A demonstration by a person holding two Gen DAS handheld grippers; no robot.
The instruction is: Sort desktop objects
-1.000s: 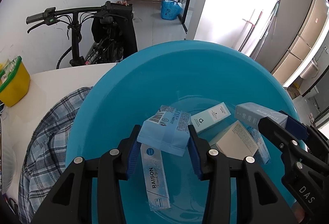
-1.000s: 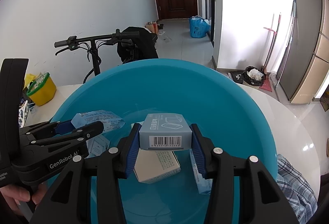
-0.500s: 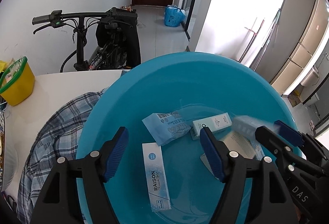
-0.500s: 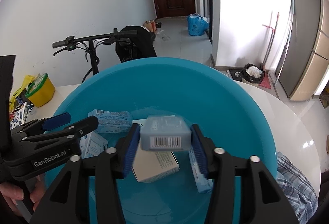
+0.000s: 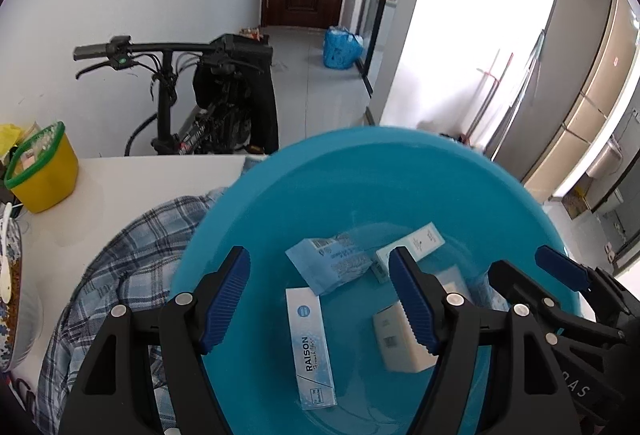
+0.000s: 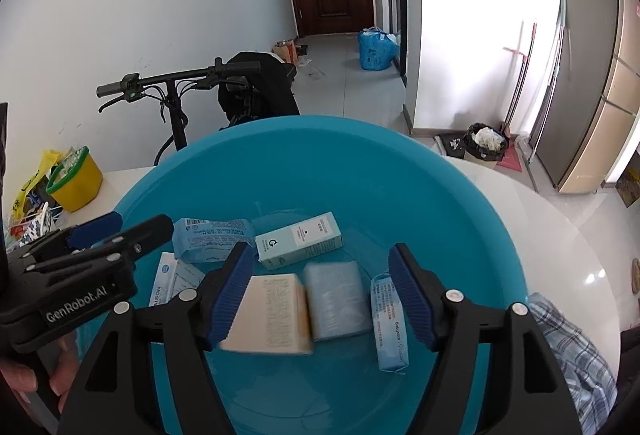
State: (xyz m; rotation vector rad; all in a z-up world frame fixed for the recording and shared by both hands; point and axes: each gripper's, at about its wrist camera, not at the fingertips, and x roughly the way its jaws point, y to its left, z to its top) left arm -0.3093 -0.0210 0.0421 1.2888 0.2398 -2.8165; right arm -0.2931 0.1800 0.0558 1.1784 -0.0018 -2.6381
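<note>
Both tools hang over a round, glossy teal plastic basin on a white table. The left tool, black with ribbed blue pads, is opening and grips nothing; beneath its gap lies a slim pale-blue carton printed "RAISON", long axis running twelve to six. At one o'clock from it lies a crinkled light-blue soft pack with a barcode. The right tool is also opening, its pads clear of everything. Below it a cream cardboard box and a blurred grey-blue box lie side by side. A white-and-teal carton with a "C" logo lies at twelve o'clock, pointing toward two. At three o'clock a narrow blue packet reading "Babycare" points twelve to six.
</note>
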